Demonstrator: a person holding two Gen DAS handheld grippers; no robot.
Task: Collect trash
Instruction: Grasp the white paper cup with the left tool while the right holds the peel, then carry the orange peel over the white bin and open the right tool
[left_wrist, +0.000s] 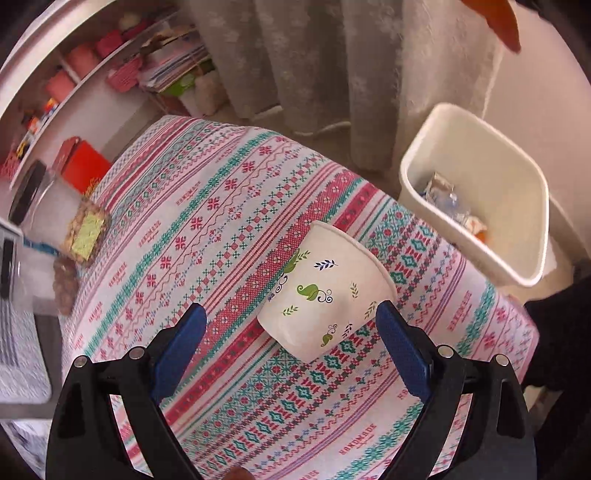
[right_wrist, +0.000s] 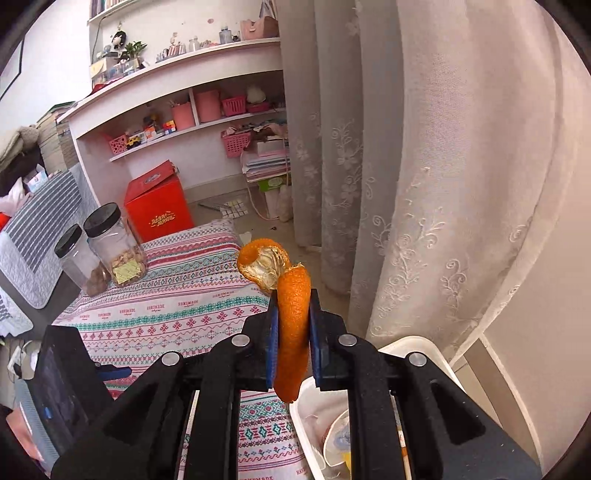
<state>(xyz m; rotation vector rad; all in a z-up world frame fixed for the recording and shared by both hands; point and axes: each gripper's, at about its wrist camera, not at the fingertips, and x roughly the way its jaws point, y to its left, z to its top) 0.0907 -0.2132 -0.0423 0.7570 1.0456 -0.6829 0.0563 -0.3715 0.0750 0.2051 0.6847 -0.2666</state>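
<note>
While the patterned desk (left_wrist: 207, 229) carries only one loose item, the white bin (left_wrist: 532, 206) off its far corner already holds wrappers — part of the work looks done. Near that corner edge a paper cup (left_wrist: 325, 291) lies tipped, between the spread fingers of the left gripper (left_wrist: 290, 338). The right gripper (right_wrist: 293, 325) pinches an orange peel (right_wrist: 291, 314) near the bin — not yet dropped.

Left wrist view looks steeply down on the patterned tablecloth (left_wrist: 207, 206); right looks shallower; both show it.
</note>
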